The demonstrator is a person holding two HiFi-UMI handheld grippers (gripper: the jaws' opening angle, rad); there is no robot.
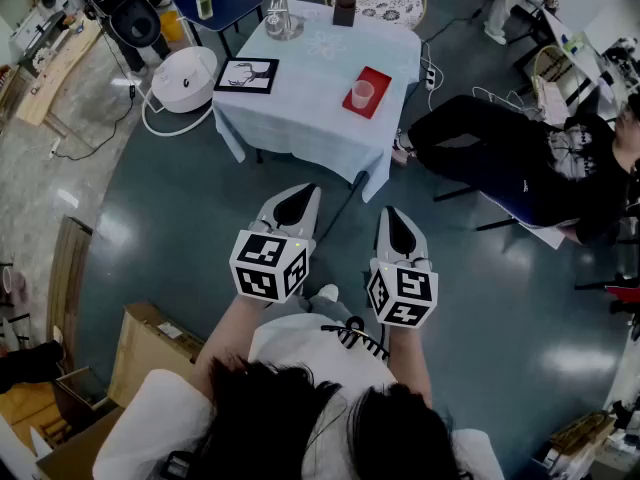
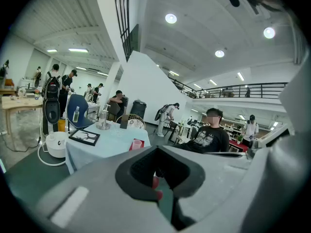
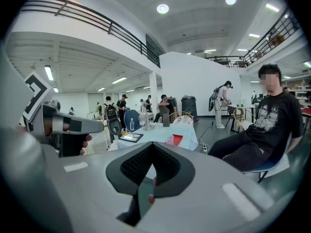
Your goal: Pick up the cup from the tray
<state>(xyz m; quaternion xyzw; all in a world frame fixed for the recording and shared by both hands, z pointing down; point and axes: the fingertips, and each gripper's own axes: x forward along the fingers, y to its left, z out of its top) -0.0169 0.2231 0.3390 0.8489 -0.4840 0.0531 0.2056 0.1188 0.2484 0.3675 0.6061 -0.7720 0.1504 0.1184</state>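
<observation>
A pale pink translucent cup stands upright on a small red tray near the right edge of a table with a light blue cloth. Both grippers hover over the dark floor, well short of the table. My left gripper and my right gripper point toward the table, jaws together, with nothing between them. The left gripper view shows the cup far ahead above the jaws. In the right gripper view the cup and the tray are small and distant.
On the table are a framed picture, a glass bottle on a dish and a dark box. A white round appliance sits on the floor left of the table. A seated person is at right; cardboard boxes at lower left.
</observation>
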